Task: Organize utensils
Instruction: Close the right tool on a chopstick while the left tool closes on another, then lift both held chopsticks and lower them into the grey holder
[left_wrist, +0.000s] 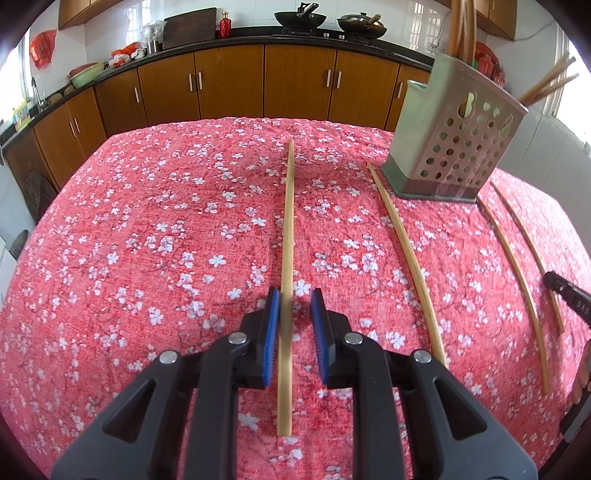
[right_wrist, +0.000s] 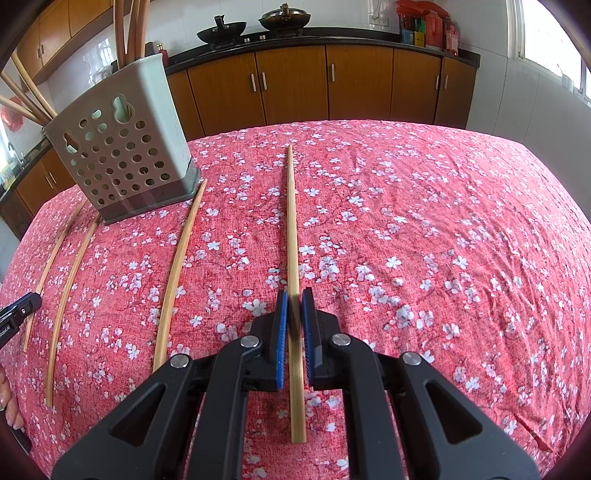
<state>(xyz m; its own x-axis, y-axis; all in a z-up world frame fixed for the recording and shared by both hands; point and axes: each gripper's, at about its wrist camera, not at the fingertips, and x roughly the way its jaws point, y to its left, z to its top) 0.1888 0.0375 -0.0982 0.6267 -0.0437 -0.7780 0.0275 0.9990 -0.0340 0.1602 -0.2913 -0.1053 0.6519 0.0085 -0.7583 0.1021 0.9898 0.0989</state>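
Several bamboo chopsticks lie on the red floral tablecloth (left_wrist: 147, 221). In the left wrist view my left gripper (left_wrist: 294, 295) straddles one chopstick (left_wrist: 287, 240); its blue pads stand a little apart, the left pad touching the stick. In the right wrist view my right gripper (right_wrist: 294, 295) has its pads nearly closed on another chopstick (right_wrist: 293, 240). A perforated grey utensil holder (left_wrist: 454, 147) stands at the far side, also in the right wrist view (right_wrist: 122, 155), with several chopsticks upright in it.
More chopsticks lie loose beside the holder (left_wrist: 406, 251) (left_wrist: 517, 280) (right_wrist: 177, 273) (right_wrist: 70, 291). The other gripper's tip shows at each view's edge (left_wrist: 569, 295) (right_wrist: 18, 314). Wooden kitchen cabinets (left_wrist: 229, 81) and woks stand beyond the table.
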